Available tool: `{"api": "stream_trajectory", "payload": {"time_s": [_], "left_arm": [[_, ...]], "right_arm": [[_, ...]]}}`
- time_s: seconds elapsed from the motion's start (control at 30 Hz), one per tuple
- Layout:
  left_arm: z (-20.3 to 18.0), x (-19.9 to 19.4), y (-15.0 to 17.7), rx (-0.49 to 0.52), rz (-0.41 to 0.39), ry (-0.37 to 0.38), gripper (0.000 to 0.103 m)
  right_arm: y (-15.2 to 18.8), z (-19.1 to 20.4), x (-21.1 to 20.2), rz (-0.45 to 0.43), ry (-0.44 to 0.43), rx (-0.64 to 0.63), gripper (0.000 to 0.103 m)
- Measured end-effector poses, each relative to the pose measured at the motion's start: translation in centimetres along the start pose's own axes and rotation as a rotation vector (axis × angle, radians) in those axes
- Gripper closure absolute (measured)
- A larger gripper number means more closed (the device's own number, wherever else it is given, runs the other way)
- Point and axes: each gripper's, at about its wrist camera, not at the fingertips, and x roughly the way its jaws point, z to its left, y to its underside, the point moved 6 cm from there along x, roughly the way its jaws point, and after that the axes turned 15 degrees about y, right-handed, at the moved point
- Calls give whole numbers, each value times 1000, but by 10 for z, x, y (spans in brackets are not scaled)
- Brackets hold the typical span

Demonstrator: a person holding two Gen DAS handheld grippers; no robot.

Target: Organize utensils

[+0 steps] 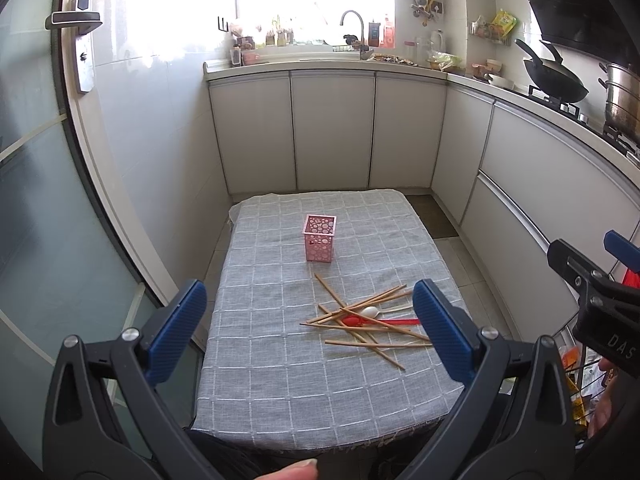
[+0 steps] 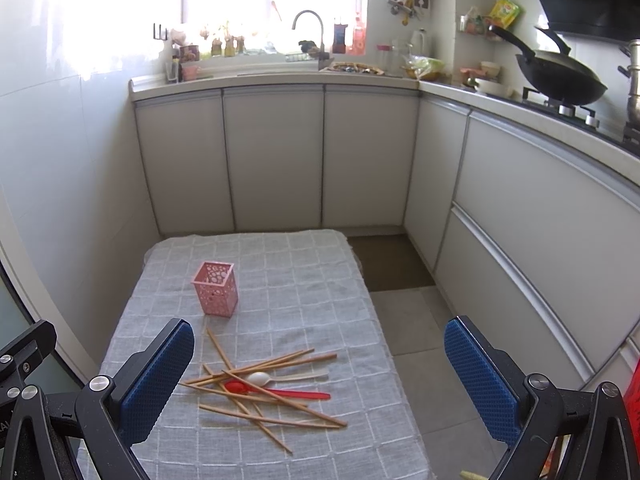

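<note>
A pink perforated holder (image 1: 319,239) stands upright on the grey checked tablecloth (image 1: 280,380); it also shows in the right wrist view (image 2: 216,288). Nearer me lies a loose pile of several wooden chopsticks (image 1: 360,322) (image 2: 260,396), with a white spoon (image 1: 370,312) (image 2: 260,379) and a red spoon (image 1: 354,321) (image 2: 240,388) among them. My left gripper (image 1: 310,328) is open and empty, held above the table short of the pile. My right gripper (image 2: 320,376) is open and empty, also above the near table; its body shows at the left wrist view's right edge (image 1: 592,292).
The table stands in a narrow kitchen. White cabinets (image 2: 280,160) run along the back and right. A wok (image 2: 560,76) and a steel pot (image 1: 624,96) sit on the stove at the right. A glass door (image 1: 36,200) is on the left. Floor tiles (image 2: 408,320) lie right of the table.
</note>
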Motion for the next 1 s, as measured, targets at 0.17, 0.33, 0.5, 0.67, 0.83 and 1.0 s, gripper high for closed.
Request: {"api": "stream_trajectory", "payload": {"time_s": [0.17, 0.33, 0.5, 0.67, 0.83, 1.0], "left_arm": [[1, 0, 0, -1, -1, 1, 1], [1, 2, 0, -2, 2, -1, 1], [2, 4, 0, -5, 4, -2, 1], [3, 9, 0, -5, 11, -2, 1], [9, 19, 0, -11, 22, -6, 1], [25, 47, 1, -46, 44, 10, 1]], "right_arm": [[0, 0, 0, 0, 1, 0, 0], [1, 1, 1, 2, 1, -1, 0], [0, 8, 5, 8, -1, -8, 0], [1, 9, 9, 11, -1, -8, 0], [4, 9, 19, 29, -6, -8, 0], [10, 16, 42, 51, -16, -13, 0]]}}
